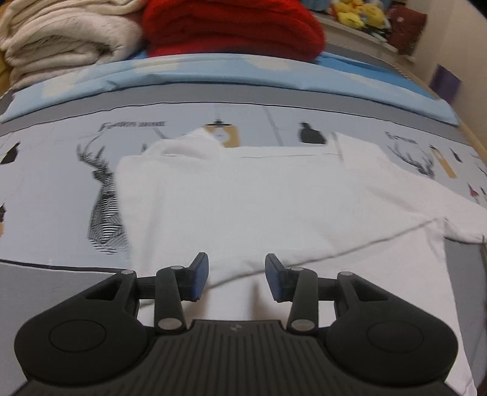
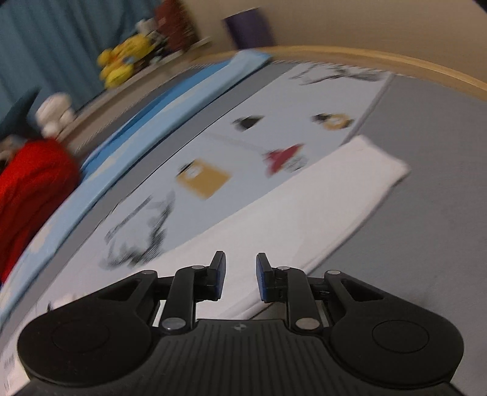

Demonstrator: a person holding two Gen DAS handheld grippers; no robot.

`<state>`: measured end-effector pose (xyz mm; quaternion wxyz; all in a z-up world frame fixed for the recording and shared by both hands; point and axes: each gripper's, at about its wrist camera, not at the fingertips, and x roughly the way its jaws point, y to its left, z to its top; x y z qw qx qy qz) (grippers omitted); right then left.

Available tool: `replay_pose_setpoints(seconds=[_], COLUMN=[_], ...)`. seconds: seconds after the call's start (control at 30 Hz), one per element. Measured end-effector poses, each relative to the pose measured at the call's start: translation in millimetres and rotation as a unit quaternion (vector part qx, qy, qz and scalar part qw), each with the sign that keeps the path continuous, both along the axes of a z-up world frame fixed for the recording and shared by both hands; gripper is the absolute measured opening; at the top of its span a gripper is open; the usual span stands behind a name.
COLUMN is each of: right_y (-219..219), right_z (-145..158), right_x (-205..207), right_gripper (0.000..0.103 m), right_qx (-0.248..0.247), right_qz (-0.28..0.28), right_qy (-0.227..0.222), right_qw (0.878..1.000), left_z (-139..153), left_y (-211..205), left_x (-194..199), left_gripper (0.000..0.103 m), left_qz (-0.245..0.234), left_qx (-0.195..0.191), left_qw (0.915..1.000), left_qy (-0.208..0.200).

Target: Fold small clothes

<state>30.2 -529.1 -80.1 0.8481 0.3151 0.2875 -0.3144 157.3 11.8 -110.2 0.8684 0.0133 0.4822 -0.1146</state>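
Left wrist view looks across a bed covered by a printed sheet [image 1: 61, 182] with deer heads and small tags, on which a white T-shirt [image 1: 258, 207] lies spread flat, one sleeve partly folded in at its far left corner and the other sleeve reaching out to the right. Beyond the shirt a light blue folded cover [image 1: 213, 73] runs across the bed, and behind that sit a stack of cream blankets [image 1: 67, 33] and a red knitted bundle [image 1: 231, 27], well apart from the shirt. Yellow plush toys [image 1: 356, 13] sit on a shelf farther back. The left tongs [image 1: 236, 278] hover above the near part of the shirt, jaws parted with nothing between them. From the right wrist view, blurred by motion, the right tongs [image 2: 240, 278] are likewise spread and empty over the shirt's sleeve [image 2: 319, 207], whose end lies on the grey border [image 2: 426, 213] of the sheet. The bed's wooden edge [image 2: 395, 61] curves beyond, with bare grey sheet between it and the sleeve.
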Motion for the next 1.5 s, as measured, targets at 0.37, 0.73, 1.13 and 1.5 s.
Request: replay_pose_setpoints(seconds=[0.37,0.73,1.13,1.5], right_y=[-114.4,-131.1,45.7,356.3], right_z=[-60.1,-89.6,54.1,49.1], right_x=[-54.2,-45.0,46.9,93.4], right_gripper=[0.022,0.012,0.003,0.009], right_qx=[0.077,0.081,-0.200,-0.048], right_qz=[-0.116,-0.164,0.032,0.444], right_qy=[-0.057,-0.079,-0.132,-0.137], right_qw=[0.989,0.980,0.970,0.884], left_z=[0.3,3.4,20.8,31.1], left_y=[-7.0,-1.6,54.5,130.4], left_x=[0.8,1.8,15.1,27.3], left_gripper=[0.046,0.046,0.046,0.046], left_qz=[-0.008,-0.015,0.071,0.168], left_qx=[-0.030,-0.042,-0.066,-0.114], left_qw=[0.9995,0.9989,0.9950,0.9791], left_qy=[-0.006,-0.016,-0.022,-0.006])
